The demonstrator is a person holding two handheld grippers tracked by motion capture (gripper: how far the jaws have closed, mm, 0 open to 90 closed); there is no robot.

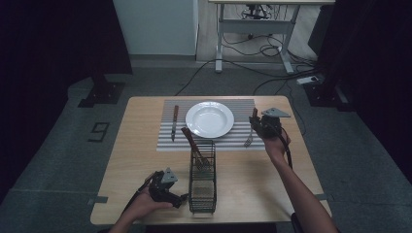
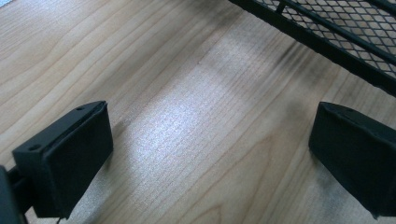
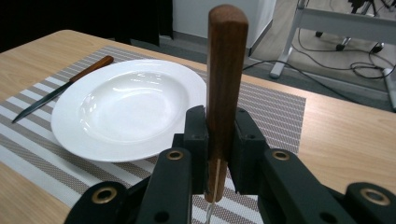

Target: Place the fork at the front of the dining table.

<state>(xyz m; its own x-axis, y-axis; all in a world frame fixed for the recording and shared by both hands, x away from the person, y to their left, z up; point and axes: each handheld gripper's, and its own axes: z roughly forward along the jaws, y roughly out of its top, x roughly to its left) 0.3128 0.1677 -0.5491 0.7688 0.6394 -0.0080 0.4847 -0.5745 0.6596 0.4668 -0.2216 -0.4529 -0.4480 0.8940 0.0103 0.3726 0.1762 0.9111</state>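
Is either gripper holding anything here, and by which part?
The right gripper is shut on a fork's wooden handle, tines hanging down over the placemat. The left gripper is open and holds nothing.

Each hand carried a black gripper. The left gripper (image 1: 167, 190) and the right gripper (image 1: 265, 125) each bore a grey three-cornered plate on top, and a dark cable trailed from each along the forearm. Both forearms were bare, with no sleeve showing. In the left gripper view, the 2 jaws were chunky black blocks faced with matte black pads (image 2: 79, 154), with small screw holes in the frame behind the left pad. In the right gripper view, the linkage arms were glossy black, jointed with brass-coloured ringed pivots (image 3: 104, 194), and the pad blocks had small recessed screw holes.
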